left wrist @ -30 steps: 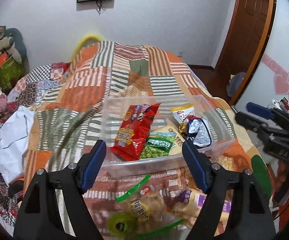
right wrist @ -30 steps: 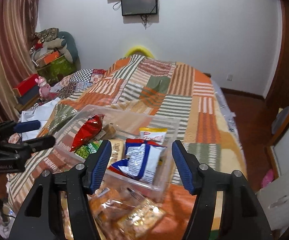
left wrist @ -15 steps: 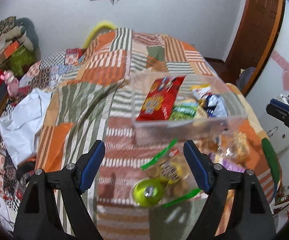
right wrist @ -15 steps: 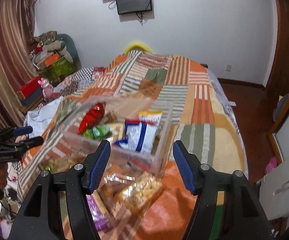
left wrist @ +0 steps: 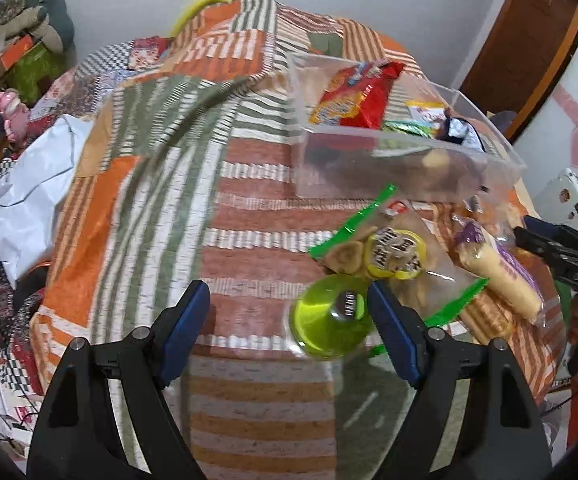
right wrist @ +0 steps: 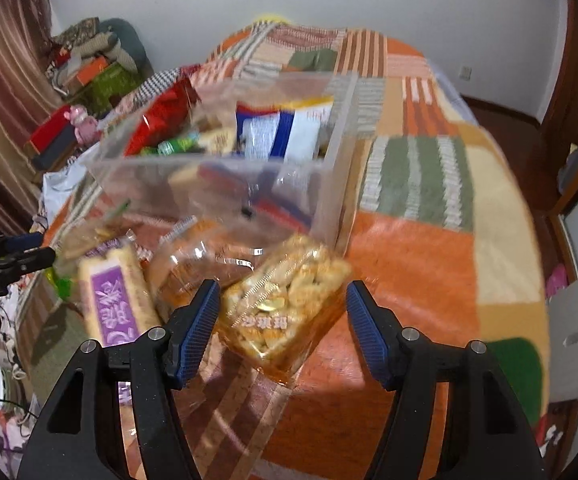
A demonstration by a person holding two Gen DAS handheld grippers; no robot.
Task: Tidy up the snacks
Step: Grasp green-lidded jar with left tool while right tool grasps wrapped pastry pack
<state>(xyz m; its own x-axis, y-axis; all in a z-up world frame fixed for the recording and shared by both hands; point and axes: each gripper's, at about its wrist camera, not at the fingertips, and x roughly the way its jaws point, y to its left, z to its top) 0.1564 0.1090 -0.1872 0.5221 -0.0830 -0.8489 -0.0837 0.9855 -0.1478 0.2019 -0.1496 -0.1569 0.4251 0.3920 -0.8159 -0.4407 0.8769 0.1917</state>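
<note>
Hovering with jaws apart, just opening further, the right gripper (right wrist: pixel 283 322) frames the clear cracker pack (right wrist: pixel 285 300) at 6 o'clock of the snack bin (right wrist: pixel 225 168), while the left gripper (left wrist: pixel 289 322), also apart, nears a green-lidded jar (left wrist: pixel 331 326).

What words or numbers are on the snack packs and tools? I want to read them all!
"沙琪玛", likely: clear pack of golden puffed squares.
"D49", roughly: black right tool.
Large white characters on the purple-labelled cracker pack: blurred.
Red crinkly snack bag: print blurred.
Clear pack with green edges: dark label unreadable.
</note>
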